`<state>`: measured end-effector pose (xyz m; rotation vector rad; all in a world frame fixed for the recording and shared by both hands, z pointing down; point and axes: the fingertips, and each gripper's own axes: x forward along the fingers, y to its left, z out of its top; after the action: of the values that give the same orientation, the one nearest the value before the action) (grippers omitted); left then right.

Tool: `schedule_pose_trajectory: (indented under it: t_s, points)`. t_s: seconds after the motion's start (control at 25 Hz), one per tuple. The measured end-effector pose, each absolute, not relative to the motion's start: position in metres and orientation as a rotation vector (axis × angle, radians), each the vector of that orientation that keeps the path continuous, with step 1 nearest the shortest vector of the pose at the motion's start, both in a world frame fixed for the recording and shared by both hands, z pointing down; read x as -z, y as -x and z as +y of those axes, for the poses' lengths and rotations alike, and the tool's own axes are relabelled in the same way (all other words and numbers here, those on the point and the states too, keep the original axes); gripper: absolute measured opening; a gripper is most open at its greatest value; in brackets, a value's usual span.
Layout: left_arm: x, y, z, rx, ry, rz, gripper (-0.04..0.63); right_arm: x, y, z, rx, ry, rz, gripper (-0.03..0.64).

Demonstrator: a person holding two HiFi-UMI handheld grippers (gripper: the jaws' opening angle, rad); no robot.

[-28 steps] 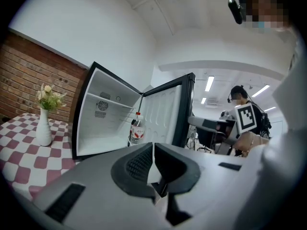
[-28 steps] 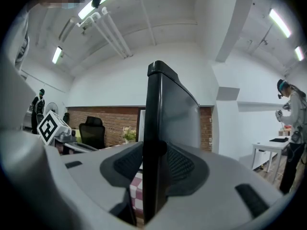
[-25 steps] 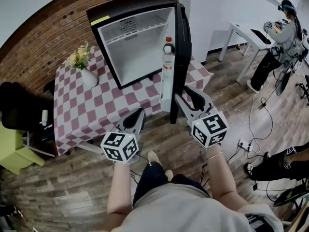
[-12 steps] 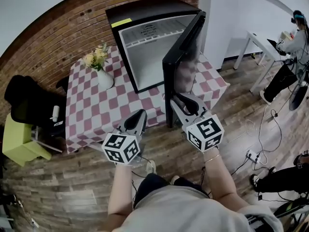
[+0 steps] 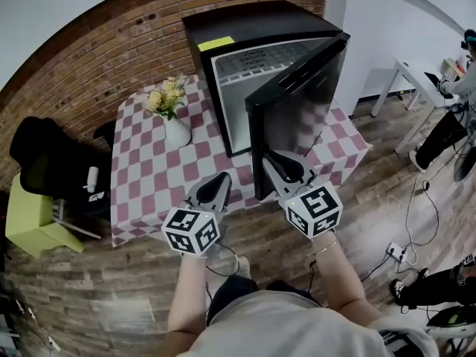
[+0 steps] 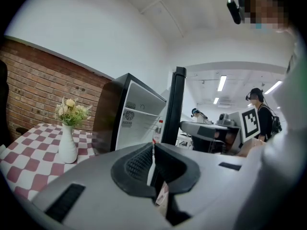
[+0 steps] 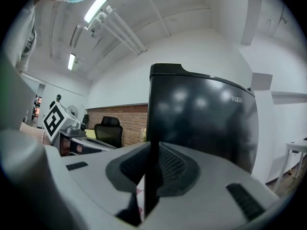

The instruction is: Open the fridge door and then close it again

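The black mini fridge (image 5: 253, 24) stands on the checkered table (image 5: 149, 177), its white inside showing. Its black door (image 5: 297, 117) hangs about half open. My right gripper (image 5: 286, 163) is at the door's outer face (image 7: 201, 119), near the free edge. Its jaws are closing, with a narrow gap left between them. The door's edge shows through that gap, and I see no pad pressing on it. My left gripper (image 5: 219, 184) is shut and empty, low in front of the table. In the left gripper view the door (image 6: 175, 109) stands edge-on ahead of the left gripper (image 6: 152, 150).
A white vase of flowers (image 5: 172, 121) stands on the table left of the fridge. A black chair (image 5: 44, 169) and a green seat (image 5: 30, 222) are at the far left. A white desk (image 5: 416, 73), a person's legs (image 5: 442, 136) and floor cables (image 5: 394, 251) lie to the right.
The fridge door has swung from wide open to about half closed. My right gripper moved left with it and its jaws narrowed. The left gripper shifted slightly, still shut.
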<state>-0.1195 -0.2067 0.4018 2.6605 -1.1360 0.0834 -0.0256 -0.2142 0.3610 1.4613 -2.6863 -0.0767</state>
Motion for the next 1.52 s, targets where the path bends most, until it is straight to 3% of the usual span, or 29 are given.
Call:
schedule_pose_trajectory:
  t_s: [0.36, 1.52]
  points:
    - [-0.401, 0.146, -0.256, -0.069, -2.681, -1.123, 0.015, -0.361, 0.053, -0.266, 0.068, -1.510, -2.661, 0.005]
    - [-0.397, 0.172, -0.359, -0.054, -2.760, -0.996, 0.015, -0.370, 0.091, -0.376, 0.036, -1.639, -2.567, 0.000]
